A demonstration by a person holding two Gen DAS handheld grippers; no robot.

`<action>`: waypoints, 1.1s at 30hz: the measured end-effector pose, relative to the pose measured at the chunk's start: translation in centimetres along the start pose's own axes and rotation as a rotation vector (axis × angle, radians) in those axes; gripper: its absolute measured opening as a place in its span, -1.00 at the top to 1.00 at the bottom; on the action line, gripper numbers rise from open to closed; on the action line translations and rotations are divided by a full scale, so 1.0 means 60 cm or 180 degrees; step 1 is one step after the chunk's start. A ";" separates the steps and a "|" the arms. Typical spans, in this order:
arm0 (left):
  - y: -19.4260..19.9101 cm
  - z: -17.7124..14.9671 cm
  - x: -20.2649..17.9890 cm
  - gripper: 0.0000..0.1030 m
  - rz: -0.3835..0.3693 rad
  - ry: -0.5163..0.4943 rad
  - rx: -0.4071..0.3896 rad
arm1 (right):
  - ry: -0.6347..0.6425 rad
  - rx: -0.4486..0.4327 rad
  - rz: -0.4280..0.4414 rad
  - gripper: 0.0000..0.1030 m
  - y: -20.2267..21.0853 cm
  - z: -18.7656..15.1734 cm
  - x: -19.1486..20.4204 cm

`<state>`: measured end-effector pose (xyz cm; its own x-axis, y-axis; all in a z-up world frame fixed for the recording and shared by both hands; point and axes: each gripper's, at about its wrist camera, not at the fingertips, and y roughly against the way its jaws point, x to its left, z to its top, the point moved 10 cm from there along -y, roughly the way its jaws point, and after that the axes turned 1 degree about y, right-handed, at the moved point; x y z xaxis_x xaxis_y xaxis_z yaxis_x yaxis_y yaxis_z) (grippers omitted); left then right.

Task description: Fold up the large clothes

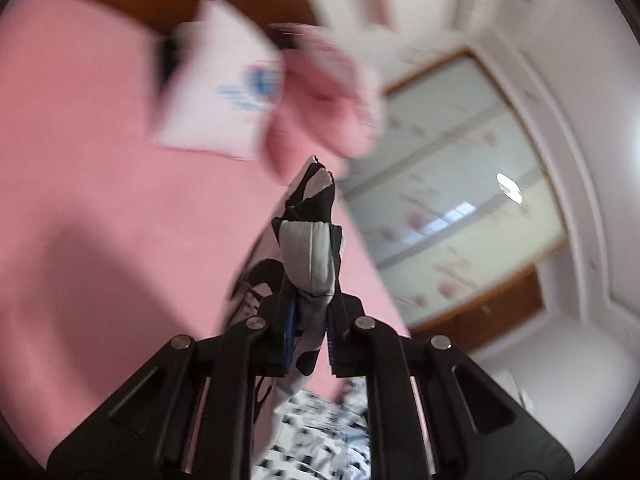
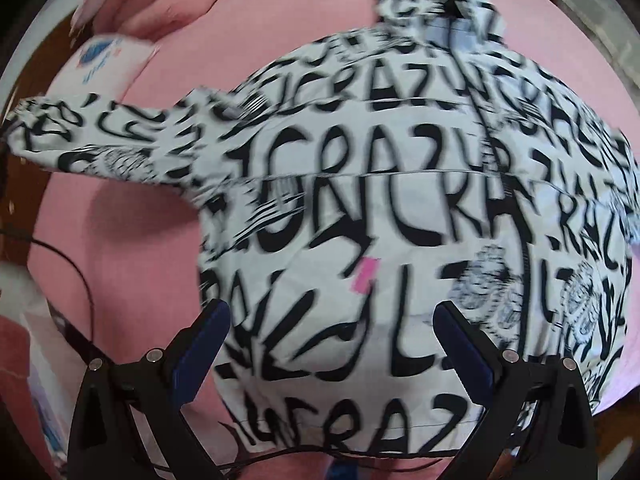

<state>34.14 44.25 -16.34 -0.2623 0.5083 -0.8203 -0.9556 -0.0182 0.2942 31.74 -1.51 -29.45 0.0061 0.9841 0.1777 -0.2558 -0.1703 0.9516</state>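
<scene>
On the pink bed sheet (image 2: 132, 248) lay one white shirt (image 2: 400, 208) printed all over with black lettering, spread flat, one sleeve (image 2: 88, 136) stretched toward the left edge of the bed. Two white pillows (image 2: 104, 64) with blue marks and one bunched pink blanket (image 2: 176, 0) sat beyond it at the head. The left gripper (image 1: 310, 332) had its jaws nearly closed, pinching a bunched fold of the shirt (image 1: 308, 256) that stood up above the fingertips, with the rest trailing down below. The right gripper (image 2: 332, 344) hung spread wide over the shirt's lower part, both blue pads (image 2: 200, 344) clear of the cloth as far as could be told. Bare pink sheet remained left of the shirt; a thin black cable (image 2: 76, 264) crossed that side.
</scene>
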 end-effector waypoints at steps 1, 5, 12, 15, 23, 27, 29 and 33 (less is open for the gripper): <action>-0.010 -0.020 -0.042 0.82 -0.0078 -0.0090 0.0030 | -0.0036 -0.0022 0.0006 -1.00 0.007 0.003 -0.020; -0.075 -0.152 -0.226 0.82 -0.0336 -0.0554 0.0293 | -0.0135 -0.0132 0.0005 -1.00 0.042 0.021 -0.111; -0.190 -0.429 -0.413 0.82 -0.0409 -0.0851 0.0832 | -0.0381 -0.0394 -0.0106 -1.00 0.112 0.061 -0.307; -0.215 -0.554 -0.436 0.82 -0.0295 -0.1072 0.0972 | -0.0567 -0.0471 -0.0139 -1.00 0.127 0.073 -0.392; -0.262 -0.946 -0.423 0.79 0.0287 -0.2256 0.1916 | -0.0837 -0.0472 -0.0046 -1.00 0.117 0.098 -0.504; -0.240 -1.036 -0.345 0.64 0.0678 -0.2355 0.2605 | -0.0880 -0.0384 0.0066 -1.00 0.091 0.121 -0.518; -0.203 -1.005 -0.310 0.55 0.0716 -0.2278 0.2600 | -0.0876 -0.0248 0.0152 -1.00 0.071 0.127 -0.517; -0.174 -0.946 -0.288 -0.31 0.0865 -0.2158 0.2423 | -0.0871 -0.0021 0.0494 -0.97 0.032 0.151 -0.494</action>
<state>41.03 -13.21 -33.05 -0.1003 0.9474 -0.3040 -0.4777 0.2221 0.8500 39.82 -31.46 -30.63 0.2263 0.8959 0.3823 -0.2802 -0.3160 0.9064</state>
